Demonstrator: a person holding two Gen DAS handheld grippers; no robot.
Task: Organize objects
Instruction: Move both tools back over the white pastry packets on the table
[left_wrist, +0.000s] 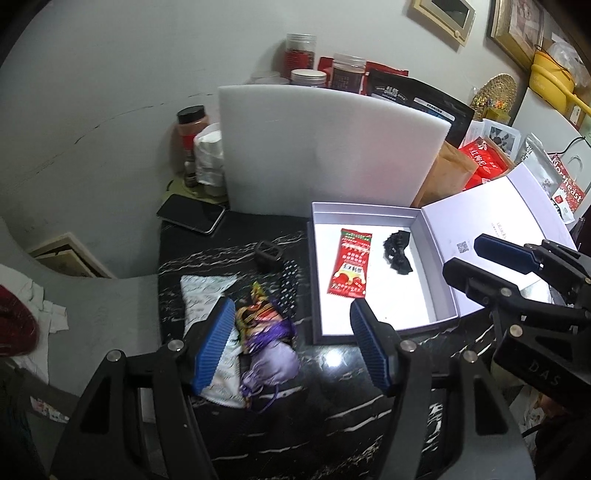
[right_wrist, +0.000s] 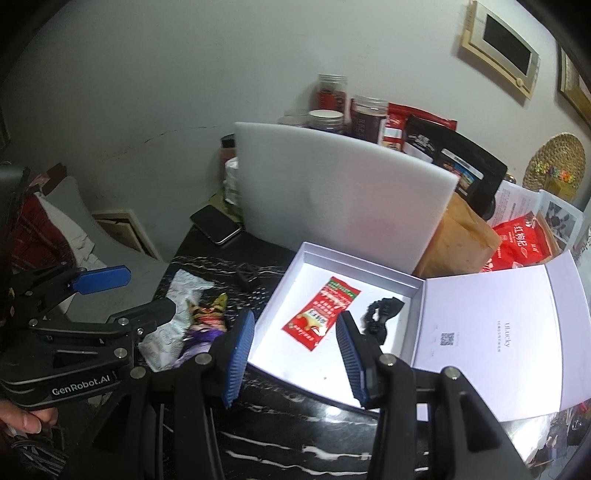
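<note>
On the dark marbled surface, the unsorted things lie at about nine o'clock of the open white box: a white printed packet, a colourful snack wrapper, a lilac drawstring pouch and a small black clip, none yet boxed. Inside the box, a red sachet lies flat with a black scrunchie at its three o'clock, so the sorting looks under halfway done. The left hand-held gripper hangs tilted downward above the pouch and the box's near-left corner, its blue pads parted moderately with nothing clamped. The right hand-held gripper angles down over the box's near edge, jaws likewise part-open and empty.
</note>
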